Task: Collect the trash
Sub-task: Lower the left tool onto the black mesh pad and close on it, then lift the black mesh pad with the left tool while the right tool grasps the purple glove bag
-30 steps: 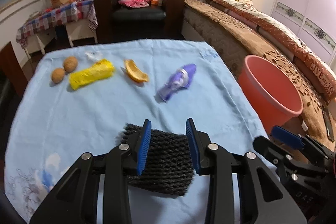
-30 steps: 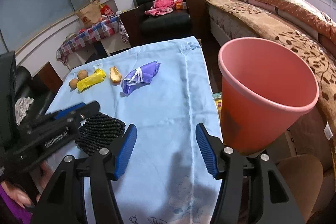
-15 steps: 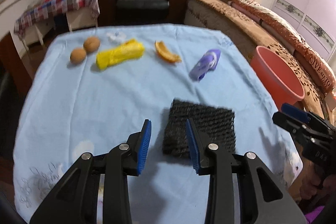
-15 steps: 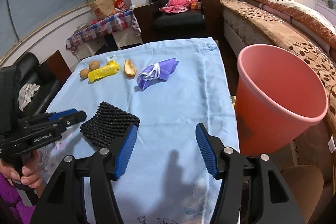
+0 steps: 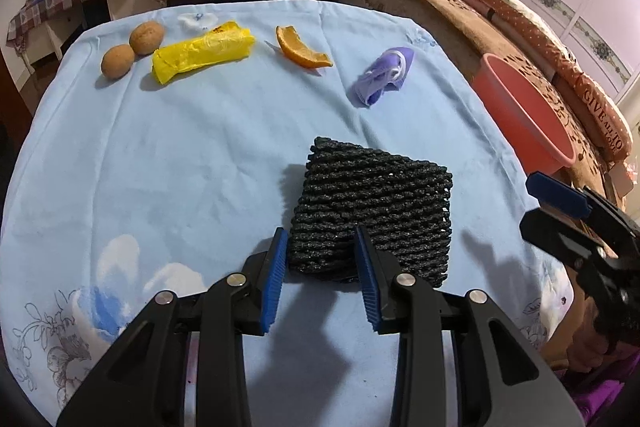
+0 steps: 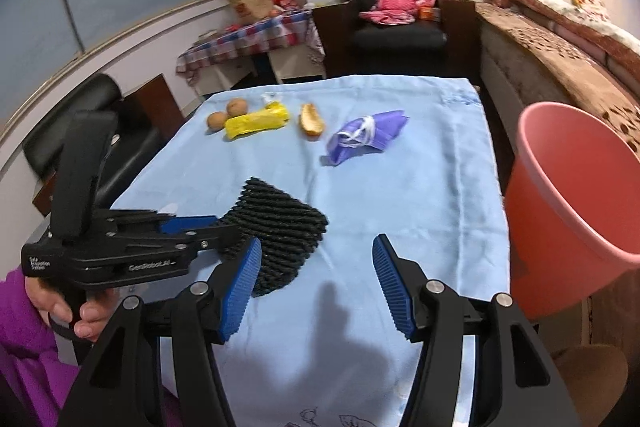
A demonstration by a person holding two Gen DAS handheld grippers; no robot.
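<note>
Evidently light, soft and springy, the black foam net (image 5: pixel 372 211) was straddled at its near-left corner by the left gripper (image 5: pixel 322 281), jaws closing, nothing yet pinched.

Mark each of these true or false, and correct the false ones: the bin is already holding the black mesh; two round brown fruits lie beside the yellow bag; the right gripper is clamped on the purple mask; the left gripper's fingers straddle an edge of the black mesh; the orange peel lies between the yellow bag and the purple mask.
1. False. The black mesh lies on the blue cloth; the pink bin stands beside the table.
2. True. The two brown fruits lie next to the yellow bag.
3. False. The right gripper is open with nothing between its jaws; the purple mask lies untouched further off.
4. True. The left gripper has the mesh's near edge between its closing jaws.
5. True. The orange peel lies between them.
</note>
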